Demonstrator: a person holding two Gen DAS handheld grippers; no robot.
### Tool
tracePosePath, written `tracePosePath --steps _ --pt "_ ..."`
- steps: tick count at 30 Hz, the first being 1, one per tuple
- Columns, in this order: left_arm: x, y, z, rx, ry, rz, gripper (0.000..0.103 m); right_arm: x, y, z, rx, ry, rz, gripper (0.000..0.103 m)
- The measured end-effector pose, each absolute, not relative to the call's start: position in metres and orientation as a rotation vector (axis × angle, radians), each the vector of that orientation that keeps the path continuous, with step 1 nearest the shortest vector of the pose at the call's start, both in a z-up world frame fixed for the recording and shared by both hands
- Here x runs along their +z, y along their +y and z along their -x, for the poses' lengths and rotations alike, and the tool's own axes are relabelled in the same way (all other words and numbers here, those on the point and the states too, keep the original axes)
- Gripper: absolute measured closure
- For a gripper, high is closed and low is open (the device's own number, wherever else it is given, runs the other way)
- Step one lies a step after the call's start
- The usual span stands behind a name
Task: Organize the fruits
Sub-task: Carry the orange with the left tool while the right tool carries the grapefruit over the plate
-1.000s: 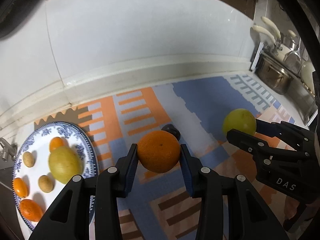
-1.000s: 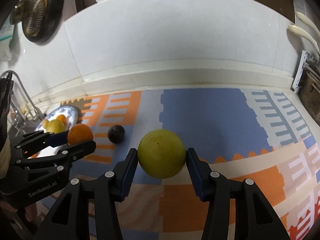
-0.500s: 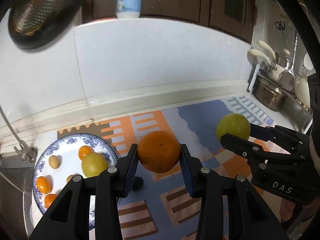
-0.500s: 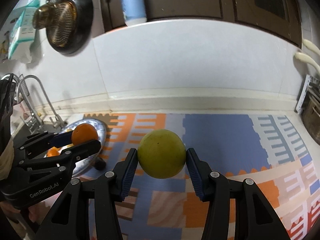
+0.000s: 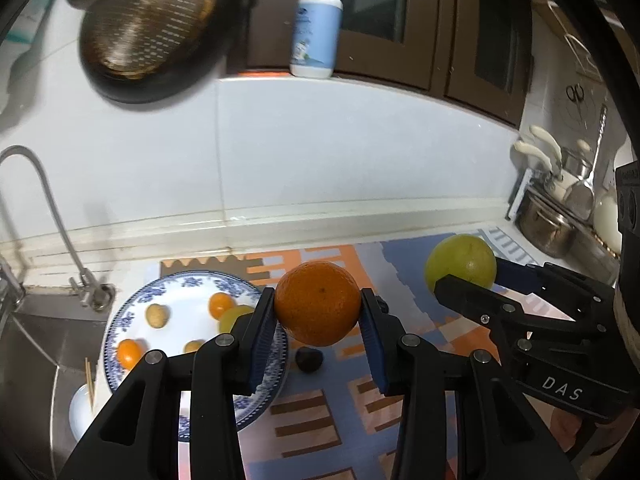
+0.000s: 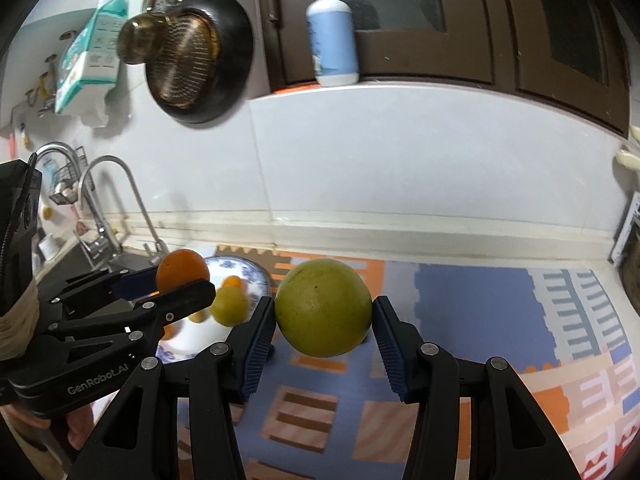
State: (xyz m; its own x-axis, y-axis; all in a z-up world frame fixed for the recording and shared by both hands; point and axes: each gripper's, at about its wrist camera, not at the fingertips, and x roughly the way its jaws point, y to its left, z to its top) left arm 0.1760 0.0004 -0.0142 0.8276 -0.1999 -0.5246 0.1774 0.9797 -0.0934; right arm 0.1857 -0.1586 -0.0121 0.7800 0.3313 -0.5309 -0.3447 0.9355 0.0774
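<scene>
My left gripper (image 5: 317, 332) is shut on an orange (image 5: 318, 304) and holds it in the air above the mat; it also shows in the right wrist view (image 6: 182, 270). My right gripper (image 6: 324, 330) is shut on a yellow-green fruit (image 6: 323, 307), also lifted, seen to the right in the left wrist view (image 5: 460, 266). A blue-and-white plate (image 5: 132, 308) lies at the mat's left end with several small orange and tan fruits and a yellow-green one (image 5: 232, 316). A small dark fruit (image 5: 309, 359) lies on the mat beside the plate.
A patterned mat (image 5: 400, 276) covers the counter. A sink and tap (image 5: 44, 204) lie left of the plate. A pan (image 5: 152, 28) hangs on the wall, a pump bottle (image 5: 316, 24) stands on the ledge, and pots (image 5: 560, 220) stand at the right.
Both grippers have risen well above the counter with their fruits, so the view takes in more wall and cabinet. The plate and dark fruit now lie lower and nearer the left gripper.
</scene>
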Motion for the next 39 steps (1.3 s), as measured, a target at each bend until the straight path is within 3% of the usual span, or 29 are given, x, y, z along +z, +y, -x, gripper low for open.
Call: tracePosePath --steps 19,39 --pt "-0.011 0.059 -0.154 -0.050 0.536 0.097 0.063 0.005 -0.096 -0.181 0.521 0.521 0.071 0.052" --pt "-0.037 0.112 -0.174 0.070 0.596 0.090 0.063 -0.023 -0.031 -0.221 0.651 0.588 0.156 0.052"
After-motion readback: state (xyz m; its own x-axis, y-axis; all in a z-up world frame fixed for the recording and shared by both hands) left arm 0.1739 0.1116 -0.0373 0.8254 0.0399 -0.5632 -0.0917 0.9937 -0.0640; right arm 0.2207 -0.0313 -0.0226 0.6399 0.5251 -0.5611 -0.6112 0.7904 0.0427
